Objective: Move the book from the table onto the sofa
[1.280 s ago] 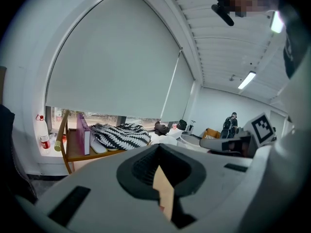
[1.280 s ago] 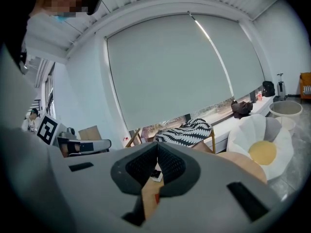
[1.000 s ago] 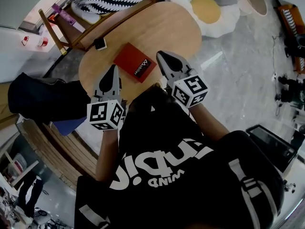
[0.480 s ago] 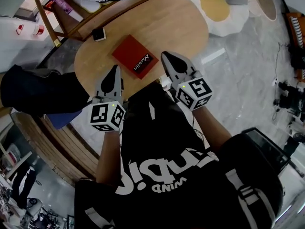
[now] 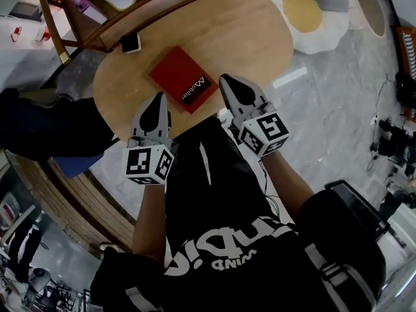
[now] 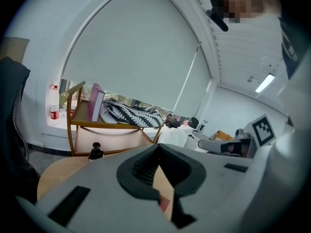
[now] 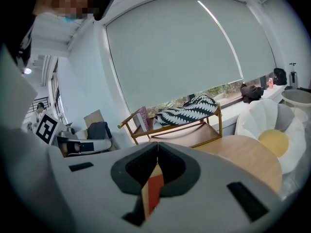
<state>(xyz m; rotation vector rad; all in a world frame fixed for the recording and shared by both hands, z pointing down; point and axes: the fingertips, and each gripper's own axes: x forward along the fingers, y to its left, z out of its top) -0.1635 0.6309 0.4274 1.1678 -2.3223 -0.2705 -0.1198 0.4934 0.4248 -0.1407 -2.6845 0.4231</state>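
Your left gripper (image 5: pixel 158 103) and your right gripper (image 5: pixel 229 82) are both pressed together, with nothing pinched in them. Both are grey and pointed, and they hang over the near edge of the smooth, oval wooden surface (image 5: pixel 247 31). The book (image 5: pixel 184 78) is flat and red, with white letters on its cover. It lies on the surface close to that near edge, between the two tips. A small black square thing (image 5: pixel 130 43) sits by the far left edge.
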